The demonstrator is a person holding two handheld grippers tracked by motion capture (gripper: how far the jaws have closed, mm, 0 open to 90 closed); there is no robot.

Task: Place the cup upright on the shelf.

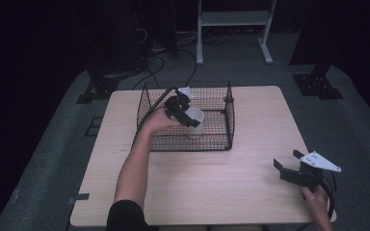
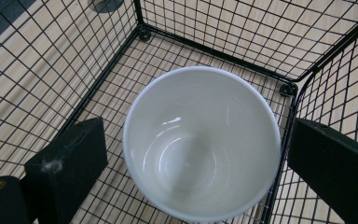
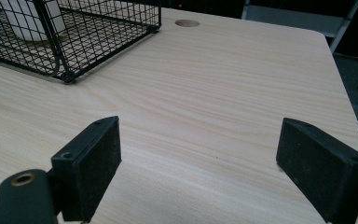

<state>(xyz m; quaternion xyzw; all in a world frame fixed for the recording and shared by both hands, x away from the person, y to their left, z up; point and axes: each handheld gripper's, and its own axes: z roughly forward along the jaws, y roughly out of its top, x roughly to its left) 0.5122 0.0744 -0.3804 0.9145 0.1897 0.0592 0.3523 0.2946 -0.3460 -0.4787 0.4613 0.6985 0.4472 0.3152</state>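
The left hand-held gripper (image 2: 193,158) hangs over a white cup (image 2: 201,142) standing upright in the corner of a black wire basket (image 2: 42,65); its jaws are spread, one on each side of the cup and clear of its rim. The right hand-held gripper (image 3: 198,163) rests well apart over the bare worktop (image 3: 205,84), jaws spread wide on nothing.

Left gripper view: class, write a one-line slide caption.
Open left gripper straddles an empty white cup standing in a wire basket.
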